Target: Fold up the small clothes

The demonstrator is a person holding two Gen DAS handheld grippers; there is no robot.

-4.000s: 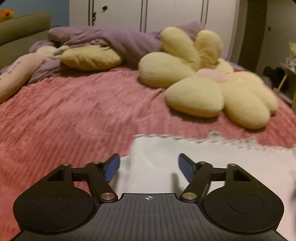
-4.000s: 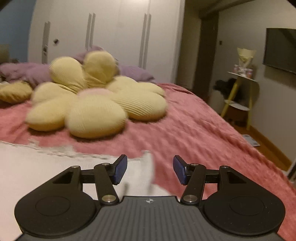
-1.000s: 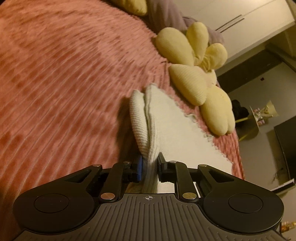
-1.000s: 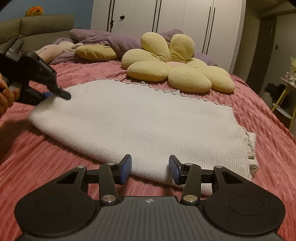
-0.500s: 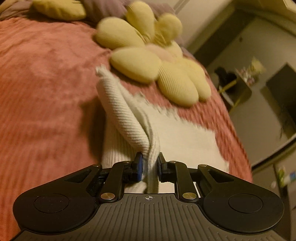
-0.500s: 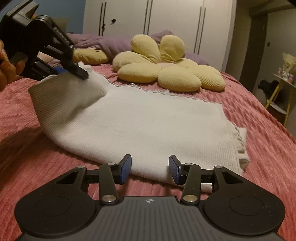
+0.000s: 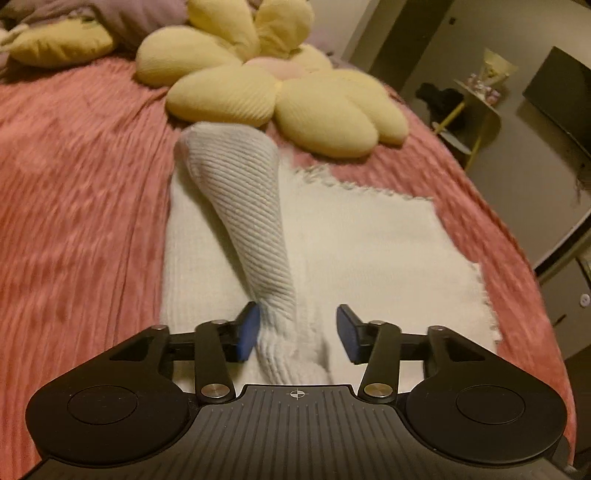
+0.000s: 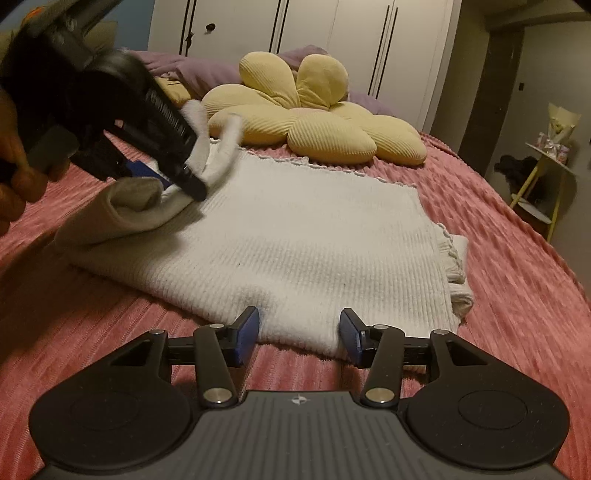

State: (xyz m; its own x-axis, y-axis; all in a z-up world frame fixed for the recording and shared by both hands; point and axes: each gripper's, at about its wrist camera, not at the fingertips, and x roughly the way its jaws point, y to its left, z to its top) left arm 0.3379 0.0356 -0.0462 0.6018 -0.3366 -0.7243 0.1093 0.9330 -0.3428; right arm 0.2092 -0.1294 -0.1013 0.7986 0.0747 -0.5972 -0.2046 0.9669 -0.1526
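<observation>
A white ribbed knit garment [image 7: 362, 240] lies flat on the pink bedspread [image 7: 74, 221]. Its left edge is lifted into a loose roll [image 7: 240, 206] that slumps back across the garment. My left gripper [image 7: 297, 332] hangs over that roll with its jaws opening. The fabric still touches the left pad and the right pad stands apart from it. In the right wrist view the left gripper [image 8: 170, 181] and the hand holding it sit above the garment's [image 8: 295, 240] left end. My right gripper [image 8: 299, 336] hovers at the garment's near edge, jaws opening, with nothing pressed between its pads.
A yellow flower-shaped pillow [image 8: 306, 122] lies just beyond the garment. A purple duvet [image 8: 192, 66] and white wardrobe doors [image 8: 314, 29] are behind it. A yellow side table [image 8: 546, 173] stands off the bed's right side, near a dark screen [image 7: 561, 99].
The left gripper carried the garment's left edge up and over toward the right, then its jaws spread and loosened the fabric. The right gripper stayed at the near edge.
</observation>
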